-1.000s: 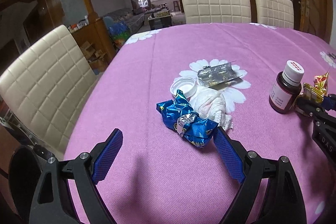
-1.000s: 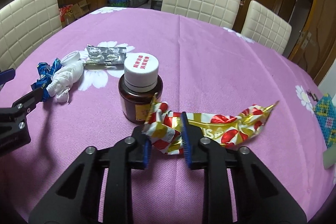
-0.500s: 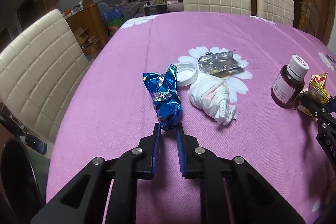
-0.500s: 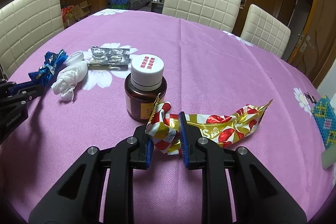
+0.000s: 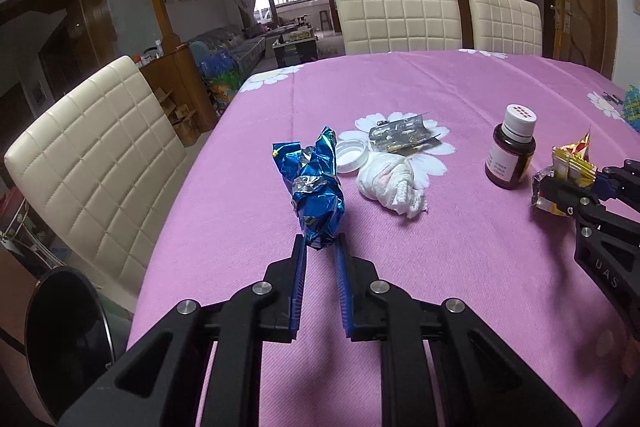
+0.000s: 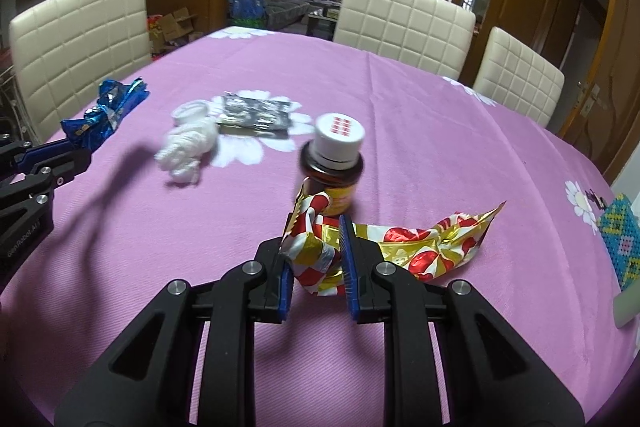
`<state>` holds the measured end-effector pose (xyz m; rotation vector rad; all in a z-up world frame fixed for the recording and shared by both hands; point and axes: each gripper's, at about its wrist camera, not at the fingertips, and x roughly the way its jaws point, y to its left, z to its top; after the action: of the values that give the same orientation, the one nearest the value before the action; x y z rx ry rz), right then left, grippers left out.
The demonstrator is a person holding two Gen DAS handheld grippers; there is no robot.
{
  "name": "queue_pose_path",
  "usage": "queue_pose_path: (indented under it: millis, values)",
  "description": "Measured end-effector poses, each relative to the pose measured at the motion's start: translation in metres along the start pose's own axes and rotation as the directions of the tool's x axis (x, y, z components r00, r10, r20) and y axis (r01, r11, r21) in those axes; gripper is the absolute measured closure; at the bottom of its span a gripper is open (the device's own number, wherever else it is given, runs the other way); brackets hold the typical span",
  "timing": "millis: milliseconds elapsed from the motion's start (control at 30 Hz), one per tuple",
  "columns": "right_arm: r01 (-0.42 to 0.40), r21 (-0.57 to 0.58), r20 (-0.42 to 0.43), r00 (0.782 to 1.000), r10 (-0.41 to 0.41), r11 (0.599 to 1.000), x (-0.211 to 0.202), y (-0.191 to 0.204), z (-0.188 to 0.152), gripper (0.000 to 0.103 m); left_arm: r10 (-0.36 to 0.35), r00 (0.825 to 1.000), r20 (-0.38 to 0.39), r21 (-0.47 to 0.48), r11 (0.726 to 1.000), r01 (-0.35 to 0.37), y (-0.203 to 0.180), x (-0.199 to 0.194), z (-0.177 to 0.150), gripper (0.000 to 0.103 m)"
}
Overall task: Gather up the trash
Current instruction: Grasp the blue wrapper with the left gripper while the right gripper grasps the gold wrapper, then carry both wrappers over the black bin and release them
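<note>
My left gripper [image 5: 320, 247] is shut on a crumpled blue foil wrapper [image 5: 314, 187] and holds it above the purple tablecloth [image 5: 460, 287]; the wrapper also shows in the right wrist view [image 6: 104, 115]. My right gripper [image 6: 314, 251] is shut on a red, white and gold foil wrapper [image 6: 412, 247], lifted off the cloth; it shows at the right of the left wrist view [image 5: 568, 167]. On the table lie a crumpled white tissue [image 5: 390, 181], a white lid [image 5: 351, 155], a silver blister pack [image 5: 404, 137] and a brown bottle with a white cap [image 5: 512, 151].
Cream padded chairs stand at the left [image 5: 92, 163] and far side [image 5: 400, 19] of the table. A dark round bin rim [image 5: 64, 335] sits low at the left. A beaded blue-green object [image 6: 622, 239] lies at the table's right edge.
The left gripper closed on the blue wrapper and has lifted it off the cloth. The right gripper has risen with the gold wrapper, away from the bottle.
</note>
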<state>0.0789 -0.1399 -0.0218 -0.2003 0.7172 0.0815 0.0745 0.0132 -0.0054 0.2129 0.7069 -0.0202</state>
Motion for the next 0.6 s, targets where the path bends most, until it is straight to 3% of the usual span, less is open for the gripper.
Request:
queue_pose_path:
  millis: [367, 600]
  values:
    - [-0.097, -0.104, 0.090, 0.990, 0.106, 0.990, -0.043, 0.051, 0.011, 0.082, 0.067, 0.996, 0.060, -0.026, 0.997, -0.066, 0.028, -0.031, -0.018, 0.088]
    - [-0.155, -0.194, 0.123, 0.976, 0.181, 0.969, -0.059, 0.097, 0.018, 0.082, 0.163, 0.984, 0.069, -0.093, 0.983, -0.156, 0.070, -0.044, -0.033, 0.088]
